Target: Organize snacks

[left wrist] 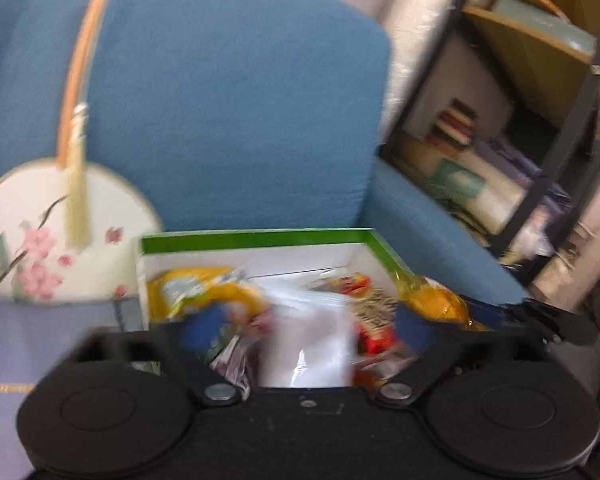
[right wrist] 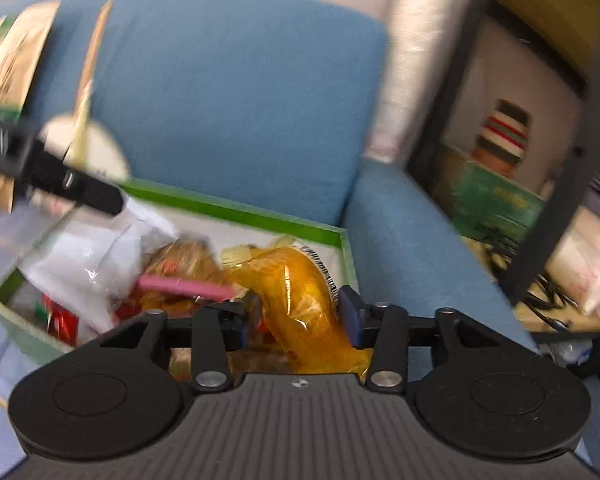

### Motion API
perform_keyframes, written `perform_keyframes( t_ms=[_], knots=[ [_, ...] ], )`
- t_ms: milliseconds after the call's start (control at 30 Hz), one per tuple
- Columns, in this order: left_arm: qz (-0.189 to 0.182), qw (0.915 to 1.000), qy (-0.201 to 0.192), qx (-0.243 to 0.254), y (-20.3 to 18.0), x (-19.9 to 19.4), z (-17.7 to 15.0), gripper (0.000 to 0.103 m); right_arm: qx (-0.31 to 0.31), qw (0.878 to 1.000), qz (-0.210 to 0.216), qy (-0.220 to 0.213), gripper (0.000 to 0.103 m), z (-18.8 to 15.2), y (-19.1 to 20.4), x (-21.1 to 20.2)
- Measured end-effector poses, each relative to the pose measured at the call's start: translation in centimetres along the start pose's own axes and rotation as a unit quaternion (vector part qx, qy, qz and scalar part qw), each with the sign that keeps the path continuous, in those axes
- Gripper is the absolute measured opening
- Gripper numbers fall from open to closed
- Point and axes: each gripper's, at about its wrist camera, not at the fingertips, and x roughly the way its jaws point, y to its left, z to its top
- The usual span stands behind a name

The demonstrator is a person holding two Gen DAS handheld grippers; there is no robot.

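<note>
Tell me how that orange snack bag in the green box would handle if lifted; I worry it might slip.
The orange snack bag looks glossy, with bright glints on the film, so it is probably slippery. It sags in a curve between the right gripper's open fingers, so it is likely floppy. It looks puffy, probably light for its size.

Box (left wrist: 260, 240) sits on the sofa seat, centre frame, snack packets (left wrist: 308, 336) heaped inside. Round fan (left wrist: 60, 236) leans on the backrest (left wrist: 228, 100) — left of the box. Shelf unit (left wrist: 540, 128) stands at far right.

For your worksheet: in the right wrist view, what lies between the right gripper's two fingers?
An orange snack packet lies between the right gripper's fingers, inside the green-rimmed box. Blur hides whether the pads touch it.
</note>
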Motion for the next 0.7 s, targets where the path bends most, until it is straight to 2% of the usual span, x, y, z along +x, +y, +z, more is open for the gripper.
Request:
perform_keyframes(
  t_ms=[67, 100, 233, 267, 300, 400, 500, 567, 700],
  knots=[
    [0.005, 1.0, -0.001, 0.005, 0.3, -0.1, -0.6, 0.103, -0.031, 0.999, 0.012, -0.001, 0.077, -0.2, 1.2, -0.1],
    [0.005, 0.9999, 0.007, 0.008, 0.4, -0.1, -0.8, 0.103, -0.029, 0.999, 0.026, 0.004, 0.074, -0.2, 1.6, -0.2],
    [0.019, 0.9998, 0.008, 0.006, 0.8, -1.0, -1.0, 0.103, -0.043, 0.998, 0.038, -0.001, 0.077, 0.0, 2.4, -0.9],
    [0.023, 0.9997, 0.006, 0.007, 0.7, -1.3, -1.0, 0.103, -0.038, 0.998, 0.042, 0.002, 0.087, 0.2, 2.2, -1.0],
    [0.026, 0.9996, 0.005, 0.008, 0.8, -1.8, -1.0, 0.103, -0.03, 0.999, 0.045, 0.007, 0.103, 0.4, 1.8, -1.2],
    [0.033, 0.9993, 0.007, 0.016, 0.8, -3.4, -0.9, 0.103, -0.01, 0.999, 0.035, -0.019, 0.103, 0.8, 0.8, -3.1],
    [0.052, 0.9981, 0.006, 0.032, 0.3, -5.1, -1.4, 0.103, 0.035, 0.999, 0.019, -0.034, 0.103, 1.0, -0.3, -6.1],
    [0.067, 0.9969, 0.003, 0.041, -0.1, -6.1, -2.0, 0.103, 0.084, 0.996, 0.017, -0.022, 0.103, 1.1, -1.0, -7.7],
    [0.065, 0.9977, -0.002, 0.019, -0.6, -8.5, -3.5, 0.103, 0.17, 0.985, 0.027, -0.004, 0.103, -0.1, -1.4, -11.0]
  ],
)
